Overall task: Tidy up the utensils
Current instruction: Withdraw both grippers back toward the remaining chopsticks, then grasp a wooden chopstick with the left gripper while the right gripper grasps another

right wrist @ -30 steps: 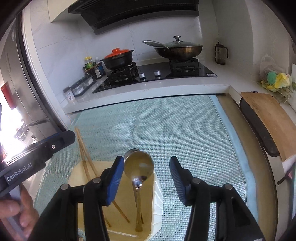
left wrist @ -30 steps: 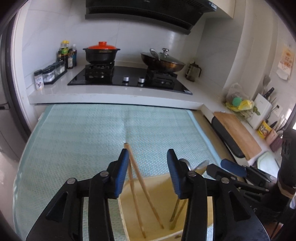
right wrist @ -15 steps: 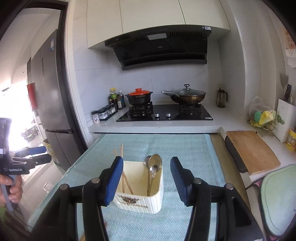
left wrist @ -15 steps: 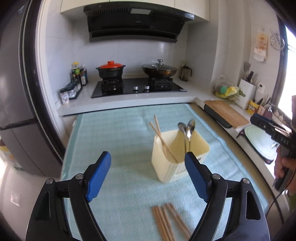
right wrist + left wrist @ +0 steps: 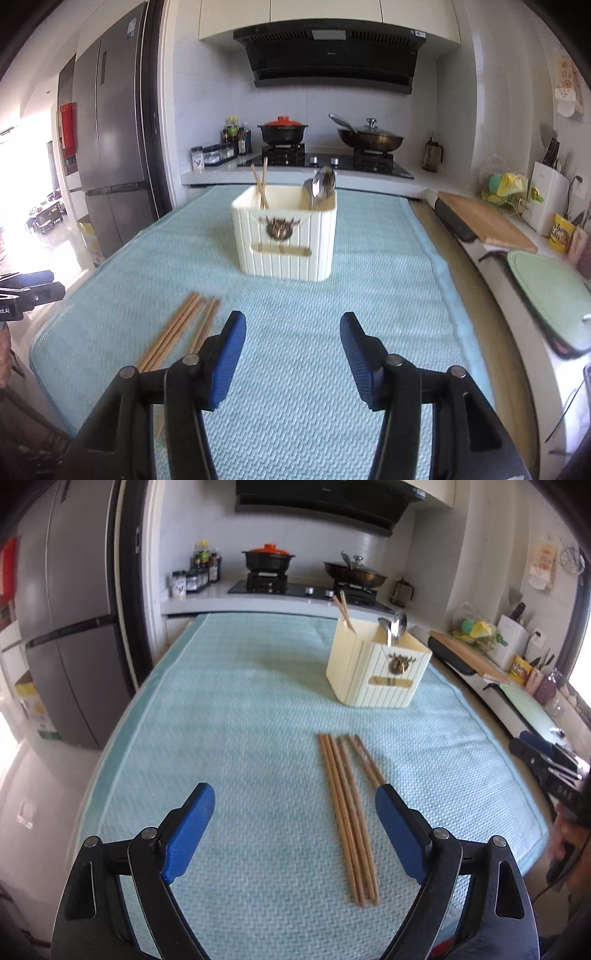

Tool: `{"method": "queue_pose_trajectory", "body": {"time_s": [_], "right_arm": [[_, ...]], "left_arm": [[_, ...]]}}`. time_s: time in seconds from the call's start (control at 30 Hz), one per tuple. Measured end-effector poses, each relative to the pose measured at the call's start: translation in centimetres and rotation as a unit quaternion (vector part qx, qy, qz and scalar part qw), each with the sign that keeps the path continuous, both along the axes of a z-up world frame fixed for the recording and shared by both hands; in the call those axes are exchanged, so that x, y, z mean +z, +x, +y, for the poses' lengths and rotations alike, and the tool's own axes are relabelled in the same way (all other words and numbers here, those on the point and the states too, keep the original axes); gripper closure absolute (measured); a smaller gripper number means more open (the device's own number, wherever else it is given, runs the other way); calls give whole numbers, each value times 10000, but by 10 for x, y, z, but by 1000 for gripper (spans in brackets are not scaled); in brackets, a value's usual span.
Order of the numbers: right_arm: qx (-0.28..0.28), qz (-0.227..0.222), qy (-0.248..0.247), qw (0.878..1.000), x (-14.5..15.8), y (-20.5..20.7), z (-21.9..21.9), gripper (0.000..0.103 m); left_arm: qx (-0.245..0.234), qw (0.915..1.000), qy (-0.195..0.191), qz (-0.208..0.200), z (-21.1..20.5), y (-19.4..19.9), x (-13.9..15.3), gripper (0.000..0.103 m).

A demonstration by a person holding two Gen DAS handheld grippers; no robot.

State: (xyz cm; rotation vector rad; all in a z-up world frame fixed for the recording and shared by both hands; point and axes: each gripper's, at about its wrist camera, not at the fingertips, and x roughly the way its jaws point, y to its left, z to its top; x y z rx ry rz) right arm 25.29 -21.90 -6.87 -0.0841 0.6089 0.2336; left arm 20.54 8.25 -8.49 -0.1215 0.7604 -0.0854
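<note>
A kitchen table is covered by a pale teal woven mat (image 5: 240, 709). The left gripper (image 5: 295, 830), black-armed with blue pads, is held low over the near part of the mat and tilted downward. Its jaws are opening wide and hold nothing. A bundle of loose brown wooden chopsticks (image 5: 349, 812) lies flat on the mat below and ahead of it, closer to the gripper's right-side pad.

The right gripper (image 5: 291, 350), of the same build, also angles downward over the near edge of the mat. Its jaws stand partly apart with only bare mat showing between them; it has hold of nothing. In its view the loose chopsticks (image 5: 177, 328) lie just left of its left pad.

Farther back on the mat stands a cream ribbed plastic utensil holder (image 5: 286, 240), upright. Two wooden chopsticks (image 5: 260, 182) lean in its left compartment, and metal spoons (image 5: 321, 186) stand bowl-up in its right compartment.

At the right edge of the left view, a person's hand (image 5: 565, 840) grips the other gripper's handle.
</note>
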Motion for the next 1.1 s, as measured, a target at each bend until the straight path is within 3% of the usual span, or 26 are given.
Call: {"method": "queue_pose_trajectory", "body": {"time_s": [0.17,0.27,1.1], "right_arm": [[99,675,36,9977,-61,-13,18,49],[202,902,78,9957,-76,-11,26,49],[856,1284,-227,9878,-95,36,94,52]], "left_arm": [[-71,9994,-26,343,-13,4,-41,13],[-83,9992,67,390,-16,6,-51,13],[-37,9958,406,825,-24,39,-85,13]]}}
